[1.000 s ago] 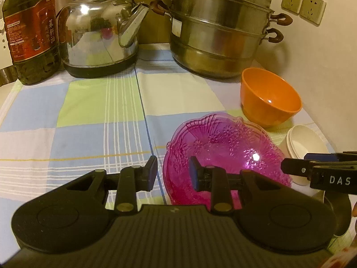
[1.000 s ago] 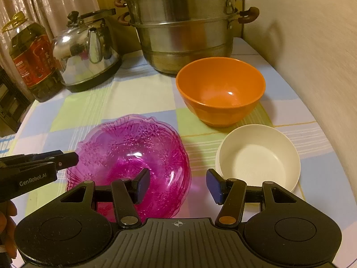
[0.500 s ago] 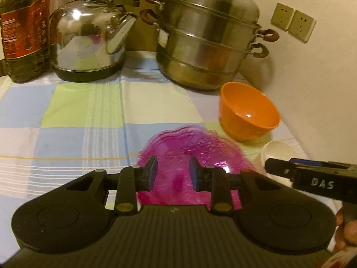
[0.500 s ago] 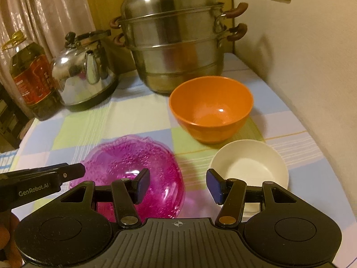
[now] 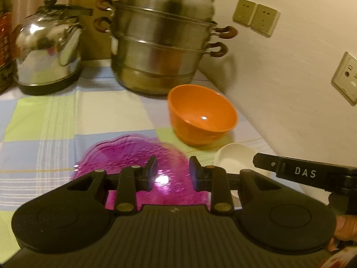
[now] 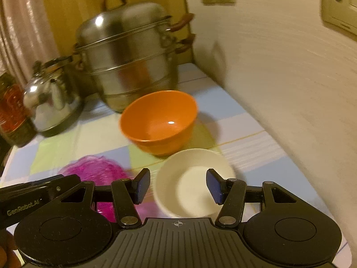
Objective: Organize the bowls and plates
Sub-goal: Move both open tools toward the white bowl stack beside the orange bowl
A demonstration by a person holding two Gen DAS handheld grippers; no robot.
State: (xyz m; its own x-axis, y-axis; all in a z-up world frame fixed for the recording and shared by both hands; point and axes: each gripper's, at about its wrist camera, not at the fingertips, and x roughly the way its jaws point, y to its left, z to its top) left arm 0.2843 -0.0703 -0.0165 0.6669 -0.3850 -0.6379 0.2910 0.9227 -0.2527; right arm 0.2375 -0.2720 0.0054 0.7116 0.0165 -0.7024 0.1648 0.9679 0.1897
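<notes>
Three empty bowls stand on the checked cloth: a ribbed pink glass bowl (image 5: pixel 125 156) (image 6: pixel 96 169), an orange bowl (image 5: pixel 200 116) (image 6: pixel 158 120) behind it, and a small white bowl (image 5: pixel 234 156) (image 6: pixel 191 183) at the right. My left gripper (image 5: pixel 172 173) hovers over the pink bowl's near side. Its jaws stand a little apart with nothing between them. My right gripper (image 6: pixel 176 185) hangs above the white bowl, open wider, with its pads clear of the rim. Both views are blurred by motion.
A tall steel steamer pot (image 5: pixel 162 44) (image 6: pixel 129 62) and a steel kettle (image 5: pixel 46 51) (image 6: pixel 51 102) stand at the back. An oil bottle (image 6: pixel 13 120) is at the far left. The wall (image 5: pixel 290 89), with sockets on it, runs close along the right of the bowls.
Both grippers have drawn back and tipped upward, so the bowls sit lower and smaller in view. The bowls have not moved and the jaws keep the same gaps.
</notes>
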